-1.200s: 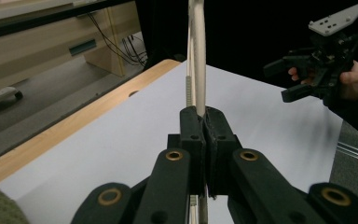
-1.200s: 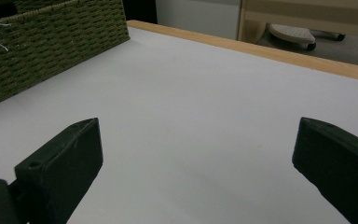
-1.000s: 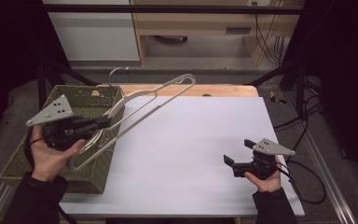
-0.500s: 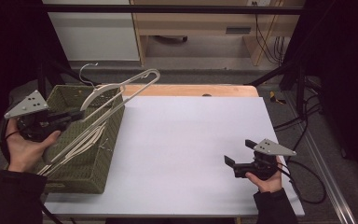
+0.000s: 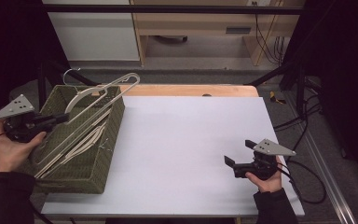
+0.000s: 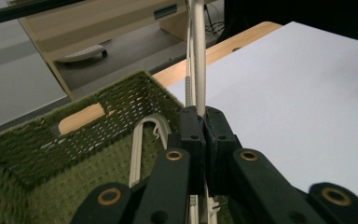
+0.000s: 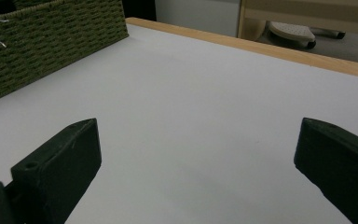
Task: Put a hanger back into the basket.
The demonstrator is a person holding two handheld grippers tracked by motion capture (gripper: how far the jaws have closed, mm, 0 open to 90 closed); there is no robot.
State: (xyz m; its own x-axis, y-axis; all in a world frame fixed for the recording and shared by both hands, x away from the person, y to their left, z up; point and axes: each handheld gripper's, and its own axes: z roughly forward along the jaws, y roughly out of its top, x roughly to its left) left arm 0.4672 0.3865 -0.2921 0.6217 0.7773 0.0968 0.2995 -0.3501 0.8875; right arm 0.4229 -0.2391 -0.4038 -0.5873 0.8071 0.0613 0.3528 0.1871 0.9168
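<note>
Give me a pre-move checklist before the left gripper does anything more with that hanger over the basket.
1. Grip: left gripper jaws closed on the cream hanger bar. Ok.
2. Hanger free of the basket rim: its far end sticks out over the back corner; whether it touches the rim, cannot tell.
3. Tangling: other hangers lie in the basket just beneath the held one. Cannot tell if they are hooked together.
4. Right gripper: open, over bare table, away from the basket. Ok.
5. Landing spot: white table surface beside the basket is bare. Ok.
</note>
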